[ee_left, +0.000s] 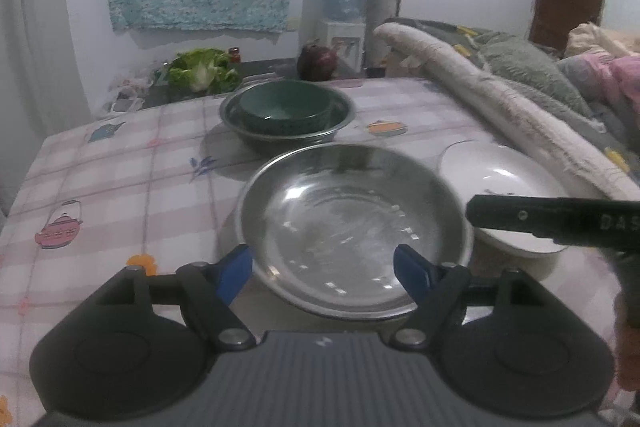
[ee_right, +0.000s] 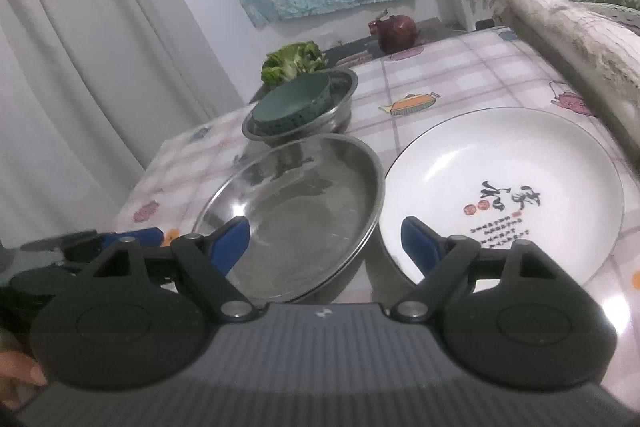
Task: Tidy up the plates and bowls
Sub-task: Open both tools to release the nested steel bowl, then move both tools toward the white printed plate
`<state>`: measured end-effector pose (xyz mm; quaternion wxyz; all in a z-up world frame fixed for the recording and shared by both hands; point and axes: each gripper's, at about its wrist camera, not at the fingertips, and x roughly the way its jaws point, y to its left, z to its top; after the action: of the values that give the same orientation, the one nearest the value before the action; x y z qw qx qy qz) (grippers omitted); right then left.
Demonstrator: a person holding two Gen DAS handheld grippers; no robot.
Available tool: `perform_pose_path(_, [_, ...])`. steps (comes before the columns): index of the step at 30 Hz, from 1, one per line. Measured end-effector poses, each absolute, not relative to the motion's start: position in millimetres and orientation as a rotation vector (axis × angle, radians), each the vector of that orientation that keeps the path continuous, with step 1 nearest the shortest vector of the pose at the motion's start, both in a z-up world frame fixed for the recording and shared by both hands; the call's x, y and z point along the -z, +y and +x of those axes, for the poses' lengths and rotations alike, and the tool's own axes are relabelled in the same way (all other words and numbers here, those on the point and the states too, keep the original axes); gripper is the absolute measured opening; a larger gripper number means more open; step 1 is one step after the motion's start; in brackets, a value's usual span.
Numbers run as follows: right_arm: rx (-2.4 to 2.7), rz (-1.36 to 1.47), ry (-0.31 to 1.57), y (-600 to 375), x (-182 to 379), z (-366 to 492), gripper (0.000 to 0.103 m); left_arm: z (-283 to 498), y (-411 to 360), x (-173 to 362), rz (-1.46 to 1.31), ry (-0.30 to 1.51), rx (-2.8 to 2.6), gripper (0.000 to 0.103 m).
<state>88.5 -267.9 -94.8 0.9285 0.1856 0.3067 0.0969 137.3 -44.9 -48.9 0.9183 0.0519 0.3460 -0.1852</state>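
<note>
Left wrist view first: my left gripper (ee_left: pixel 323 269) stands wide open with nothing between its blue pads, poised over the near rim of the steel plate (ee_left: pixel 352 223). That steel plate is my landmark on the checked tablecloth (ee_left: pixel 120 167). In the right wrist view my right gripper (ee_right: pixel 326 243) is equally wide and empty, and it straddles the gap where the steel plate's right edge meets the white plate (ee_right: pixel 504 195). Neither gripper touches a dish, as far as I can see.

Outward from there: the white plate, printed with dark characters, lies just right of the steel plate, their rims close or touching; I cannot tell which. Beyond the steel plate sits a steel bowl (ee_left: pixel 280 135) with a green bowl (ee_left: pixel 286 105) nested inside it. Farther back past those are a head of lettuce (ee_left: pixel 202 69) and a dark red onion (ee_left: pixel 317 63).

My reading of progress: the bowls look sorted, one already inside the other. From the right wrist the steel plate shows a double rim, so it may be two stacked, though I cannot be sure. The plates are not yet gathered into one stack; the white one lies by itself. Joining those two seems to be what remains.
</note>
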Motion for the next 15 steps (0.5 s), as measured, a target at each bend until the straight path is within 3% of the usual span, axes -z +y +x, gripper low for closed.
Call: perform_pose_path(15, [-0.107,0.424,0.562,-337.7,90.6,42.3,0.084,106.7,-102.7,49.0,-0.032,0.711,0.510,0.084])
